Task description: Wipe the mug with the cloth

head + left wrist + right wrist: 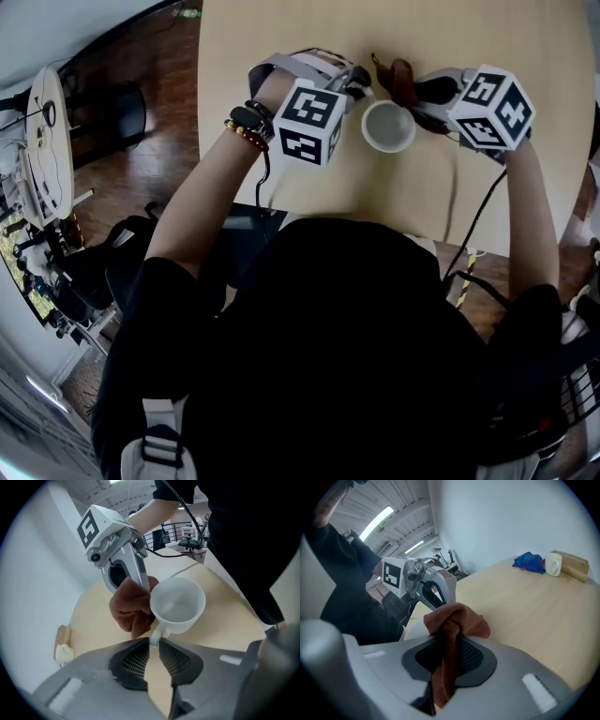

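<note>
Head view: a glossy white round ceramic mug [388,126] stands at top centre on the pale, matte wooden table [525,56]. Left gripper view: the left gripper [153,644] pinches the mug's handle between ribbed black pads at mid-frame, and a soft rust-brown cloth [129,609] sits against the mug's left wall. Right gripper view: the right gripper [450,656] is clamped on the cloth's bunched folds, which hide the mug. Only this view shows a crumpled blue rag [528,561], at upper right.

Left cube [309,122] hides the mug [388,127] handle overhead.
</note>
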Tool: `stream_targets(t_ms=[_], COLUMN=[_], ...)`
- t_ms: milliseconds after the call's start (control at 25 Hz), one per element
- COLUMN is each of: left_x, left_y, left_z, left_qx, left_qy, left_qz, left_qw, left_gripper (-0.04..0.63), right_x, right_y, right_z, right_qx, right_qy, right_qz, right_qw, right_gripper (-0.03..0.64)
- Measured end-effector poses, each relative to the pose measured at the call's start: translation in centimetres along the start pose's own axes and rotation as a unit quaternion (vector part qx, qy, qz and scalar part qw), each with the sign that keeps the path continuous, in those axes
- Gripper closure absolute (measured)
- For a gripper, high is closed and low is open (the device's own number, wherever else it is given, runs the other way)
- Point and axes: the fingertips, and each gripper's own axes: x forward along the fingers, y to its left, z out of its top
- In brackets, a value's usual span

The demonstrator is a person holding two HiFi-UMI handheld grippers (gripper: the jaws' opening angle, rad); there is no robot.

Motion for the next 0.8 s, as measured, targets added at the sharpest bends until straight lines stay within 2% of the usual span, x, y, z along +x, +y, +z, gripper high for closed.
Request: stream_targets(t_ms=[320, 520, 640, 800], left_x=[0.4, 0.5, 0.5, 0.4], left_y=[0.5, 0.8, 1.0, 1.3], left_z=[0.7, 0.9, 1.1, 1.2], left_qx=[-0.004, -0.007, -0.009, -0.012], left_qy=[-0.007, -0.008, -0.009, -0.013], left_qz=[0.011, 0.015, 0.018, 0.024], left_qw=[0.9999, 0.9998, 0.9998, 0.9996], left_gripper=[0.525, 0.525, 0.525, 0.525], right_x=[3.2, 4.0, 3.6, 1.6], right_y=[-1.5, -1.8, -1.6, -0.9], right_z=[-3.8, -4.8, -4.4, -1.2], right_qx=[0.002, 0.0, 0.014, 0.052], right_qy=[0.075, 0.097, 0.077, -0.007], right_qz=[-0.01, -0.015, -0.004, 0.041], right_qw=[0.997, 0.995, 0.997, 0.998], right_gripper=[0.547, 0.547, 0.546, 0.546])
